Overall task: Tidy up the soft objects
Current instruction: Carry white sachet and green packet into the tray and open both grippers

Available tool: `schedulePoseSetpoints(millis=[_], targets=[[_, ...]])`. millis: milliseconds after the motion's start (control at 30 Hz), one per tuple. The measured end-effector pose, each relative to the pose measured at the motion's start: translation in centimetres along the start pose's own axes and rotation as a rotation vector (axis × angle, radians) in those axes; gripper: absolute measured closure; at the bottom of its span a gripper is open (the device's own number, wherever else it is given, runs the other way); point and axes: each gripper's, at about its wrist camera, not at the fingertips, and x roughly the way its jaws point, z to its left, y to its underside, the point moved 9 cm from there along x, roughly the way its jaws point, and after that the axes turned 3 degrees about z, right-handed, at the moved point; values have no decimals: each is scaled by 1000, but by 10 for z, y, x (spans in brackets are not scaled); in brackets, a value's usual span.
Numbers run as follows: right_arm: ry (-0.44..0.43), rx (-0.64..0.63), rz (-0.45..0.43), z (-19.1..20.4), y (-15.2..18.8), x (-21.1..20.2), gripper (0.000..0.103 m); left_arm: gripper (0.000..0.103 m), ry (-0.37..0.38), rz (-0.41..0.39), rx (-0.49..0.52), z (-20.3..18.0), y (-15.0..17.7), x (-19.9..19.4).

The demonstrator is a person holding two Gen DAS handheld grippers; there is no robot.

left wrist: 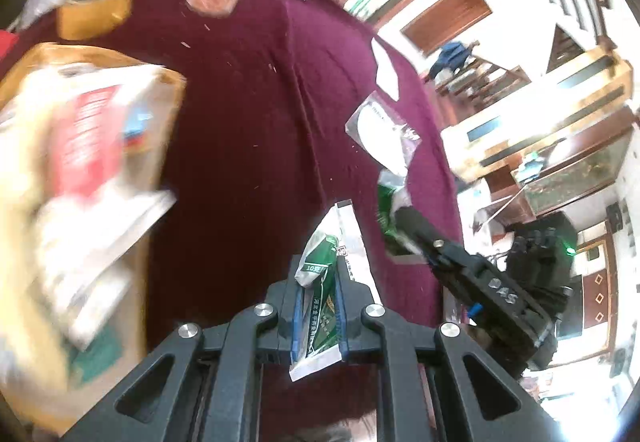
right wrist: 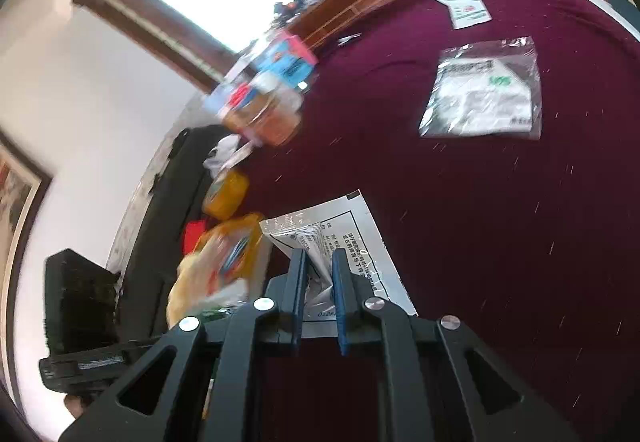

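Your left gripper (left wrist: pixel 318 306) is pinching a soft green-and-white packet (left wrist: pixel 318 282) between its blue-padded fingers (left wrist: pixel 297 316); the crinkled film bulges out ahead of the fingertips and a flat white corner hangs back behind the pads. Just beyond those fingertips and a little to their right, your right gripper (left wrist: pixel 404 220) reaches in with a glossy silver-and-green wrapper at its black tips.

From the right wrist, your right gripper (right wrist: pixel 318 270) has its fingers drawn close on a folded ridge of a flat silvery pouch (right wrist: pixel 360 238) with black print, whose sheet spreads on the cloth to the right of the fingers. The burgundy tablecloth (right wrist: pixel 500 222) looks napped and speckled with pale lint.

Far ahead and right of the right fingers lies a clear, shiny plastic bag (right wrist: pixel 482 90) holding something white, flat on the cloth; beyond it, small white paper sachets (right wrist: pixel 464 8). Left of the fingers sits a blurred yellow box (right wrist: pixel 226 262) stuffed with packets, and ahead of that a heap of colourful packets (right wrist: pixel 268 94), too smeared to tell apart.
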Motion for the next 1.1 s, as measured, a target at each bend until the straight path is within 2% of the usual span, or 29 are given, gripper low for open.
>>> schedulePoseSetpoints(millis=[167,300,533,667,800,967,1100], targets=[[-23,-90,40,42,59,-5,90,91,-42,-96,-44,40,28,-64],[-36,-191,76,87,97,3,90,91,-88,-175,-79,76,31,-108],[-98,-266,150,139,121,31,90,91,-147,-257,-126,130,19,-147],[-140,-333,247,163,149,52,90,91,-175,-259,-130,150,18,-150],[-69,-414,278,170,170,77,90,91,-186,-250,-149,166,3,-141],[-23,-426,234,169,163,92,90,91,-208,-242,-125,176,-20,-131],[-68,-357,299,166,165,112,90,91,-254,-235,-88,185,-41,-117]])
